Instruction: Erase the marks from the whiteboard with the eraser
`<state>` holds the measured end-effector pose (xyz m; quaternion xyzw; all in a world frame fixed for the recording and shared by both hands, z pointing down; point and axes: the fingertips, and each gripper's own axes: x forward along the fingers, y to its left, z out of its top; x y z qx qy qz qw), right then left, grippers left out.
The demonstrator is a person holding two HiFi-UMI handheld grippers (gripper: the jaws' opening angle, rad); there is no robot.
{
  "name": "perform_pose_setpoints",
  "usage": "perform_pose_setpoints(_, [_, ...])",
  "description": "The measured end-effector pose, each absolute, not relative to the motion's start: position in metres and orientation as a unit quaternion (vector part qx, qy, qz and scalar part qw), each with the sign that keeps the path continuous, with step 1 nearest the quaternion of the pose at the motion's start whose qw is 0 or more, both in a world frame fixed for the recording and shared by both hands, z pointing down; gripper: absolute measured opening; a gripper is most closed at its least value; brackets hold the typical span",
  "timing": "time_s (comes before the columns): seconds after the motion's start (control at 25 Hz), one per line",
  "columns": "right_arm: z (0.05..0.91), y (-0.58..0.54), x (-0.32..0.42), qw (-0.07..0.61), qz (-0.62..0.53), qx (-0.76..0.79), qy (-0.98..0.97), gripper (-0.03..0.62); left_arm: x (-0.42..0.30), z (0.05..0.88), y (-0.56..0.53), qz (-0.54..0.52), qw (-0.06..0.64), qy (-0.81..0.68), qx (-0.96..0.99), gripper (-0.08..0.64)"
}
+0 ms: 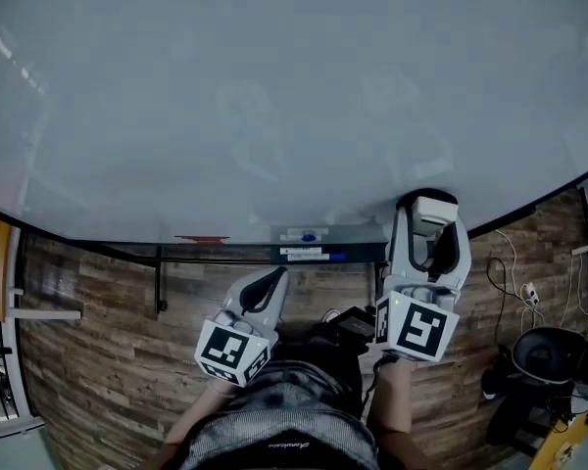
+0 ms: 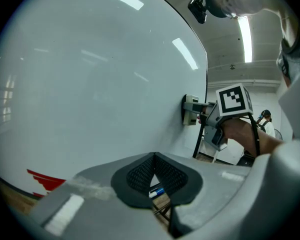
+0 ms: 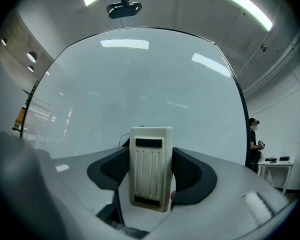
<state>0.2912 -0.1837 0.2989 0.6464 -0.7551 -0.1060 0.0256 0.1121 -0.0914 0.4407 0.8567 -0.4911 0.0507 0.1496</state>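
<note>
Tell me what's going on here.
A person stands at the whiteboard with a gripper in each hand. The right gripper is clamped on the eraser, which sits against the board's lower right part. The left gripper is shut on nothing and hangs low, below the board's edge. The board looks nearly clean: only faint smudges and a red patch near its bottom edge show.

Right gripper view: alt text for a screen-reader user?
The right gripper is shut on a cream ribbed eraser, held upright before the whiteboard. The board fills most of the frame, with no clear marks. A person stands at the far right edge.
</note>
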Motion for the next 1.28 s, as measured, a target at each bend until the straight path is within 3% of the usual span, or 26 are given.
perform_pose_setpoints(0.76, [0.319,-0.15,0.119,0.032,-0.12,0.579,-0.806,0.264,-0.014,0.44,-0.067,0.036,0.146,-0.509,0.847,0.003])
perform_pose_setpoints(1.28, [0.346,-0.089,0.058,-0.006,-0.06,0.491,-0.869,0.262,-0.027,0.397,-0.061,0.012,0.065,-0.539,0.839,0.003])
